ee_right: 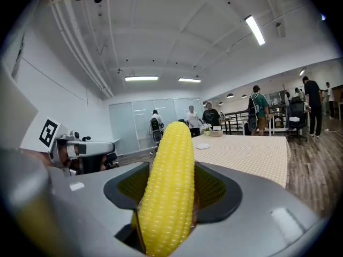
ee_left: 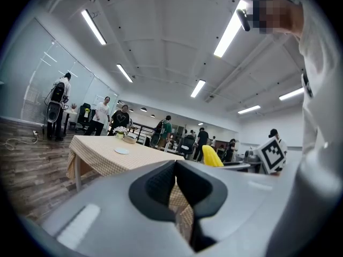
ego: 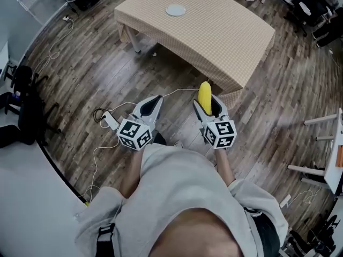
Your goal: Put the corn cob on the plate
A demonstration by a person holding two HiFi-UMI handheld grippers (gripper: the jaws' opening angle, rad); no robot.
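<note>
A yellow corn cob (ego: 204, 92) stands between the jaws of my right gripper (ego: 209, 107), which is shut on it. In the right gripper view the corn cob (ee_right: 172, 159) sticks up and forward out of that gripper (ee_right: 169, 197). My left gripper (ego: 154, 101) is beside it, shut with nothing in it; in its own view the left gripper (ee_left: 176, 167) shows only a thin slit. A small white plate (ego: 176, 9) lies on the table with the checked cloth (ego: 214, 31), well ahead of both grippers. The same plate (ee_left: 121, 150) (ee_right: 202, 146) appears in both gripper views.
A power strip with white cables (ego: 110, 121) lies on the wood floor left of my left gripper. Black bags (ego: 27, 106) sit at the far left. A bowl and flowers (ee_right: 216, 133) stand at the table's far end. Several people stand in the background.
</note>
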